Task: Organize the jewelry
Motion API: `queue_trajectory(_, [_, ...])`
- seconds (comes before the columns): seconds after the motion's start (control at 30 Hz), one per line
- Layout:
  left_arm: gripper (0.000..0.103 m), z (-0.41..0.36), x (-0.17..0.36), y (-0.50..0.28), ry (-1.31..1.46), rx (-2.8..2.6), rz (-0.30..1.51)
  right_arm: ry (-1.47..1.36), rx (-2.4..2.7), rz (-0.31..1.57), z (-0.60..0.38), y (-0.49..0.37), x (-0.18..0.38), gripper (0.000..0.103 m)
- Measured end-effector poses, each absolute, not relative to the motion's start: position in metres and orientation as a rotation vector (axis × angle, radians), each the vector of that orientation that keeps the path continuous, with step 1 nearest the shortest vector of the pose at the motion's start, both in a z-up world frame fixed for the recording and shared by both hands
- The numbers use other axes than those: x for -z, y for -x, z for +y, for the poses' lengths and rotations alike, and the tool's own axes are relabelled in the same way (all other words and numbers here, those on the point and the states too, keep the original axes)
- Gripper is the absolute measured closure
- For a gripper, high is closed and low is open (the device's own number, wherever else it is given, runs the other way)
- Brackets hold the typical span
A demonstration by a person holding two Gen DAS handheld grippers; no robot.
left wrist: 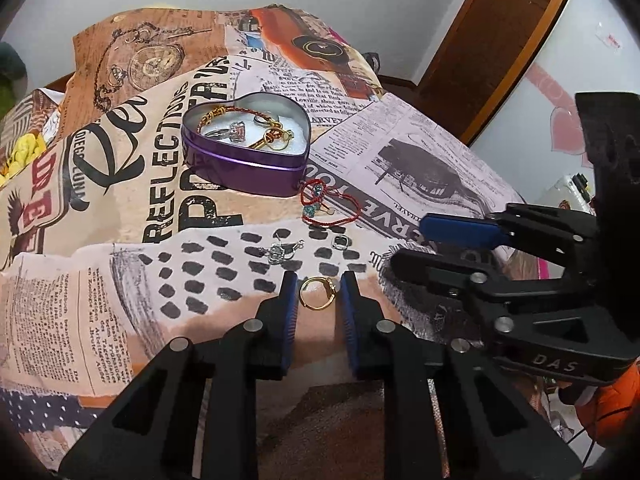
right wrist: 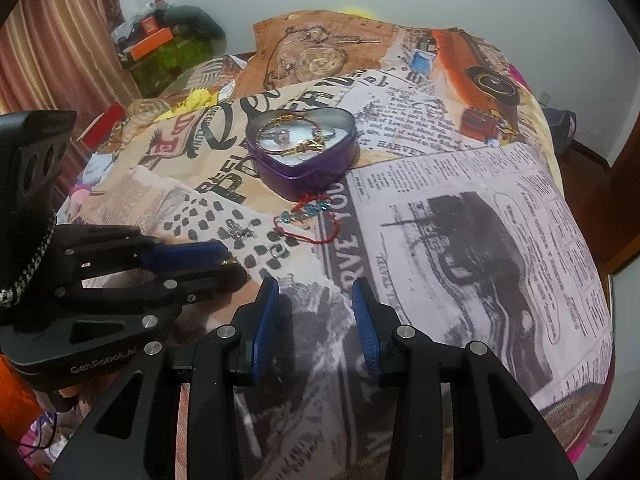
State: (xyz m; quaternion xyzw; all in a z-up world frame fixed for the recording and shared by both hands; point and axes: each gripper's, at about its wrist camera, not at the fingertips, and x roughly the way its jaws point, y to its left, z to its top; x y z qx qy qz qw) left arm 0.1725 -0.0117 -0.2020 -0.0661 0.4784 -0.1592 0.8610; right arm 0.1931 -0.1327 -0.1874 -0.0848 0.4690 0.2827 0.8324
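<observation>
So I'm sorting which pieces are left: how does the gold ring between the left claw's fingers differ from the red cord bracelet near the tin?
The gold ring is a small rigid metal band; the red cord bracelet is a larger, limp loop with blue beads. The ring lies between the left claw's open fingers; the bracelet lies by the purple heart tin, with no claw near it. Both lie on the printed cloth, outside the tin.

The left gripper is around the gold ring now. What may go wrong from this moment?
1. The gold ring lies flat on soft, wrinkled cloth between the open left gripper; the pads may pinch fabric or flick the ring away.
2. The red cord bracelet lies right against the purple heart tin, so a low carry might snag it.
3. The right gripper is near, so they may collide.
</observation>
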Motion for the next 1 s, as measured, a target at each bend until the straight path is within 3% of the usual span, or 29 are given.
queue_trajectory(0.43, [0.083, 0.027, 0.187, -0.163, 0.097, 0.198, 0.914, 0.243, -0.637, 1.004, -0.102, -0.207, 0.198, 0.069])
queue_trajectory(0.67, [0.083, 0.031, 0.188, -0.163, 0.106, 0.181, 0.906, 0.256, -0.647, 1.017, -0.098, -0.210, 0.202, 0.092])
queue_trajectory(1.0, [0.083, 0.028, 0.168, -0.162, 0.084, 0.181, 0.862, 0.206, -0.624, 0.966, -0.107, -0.210, 0.183, 0.094])
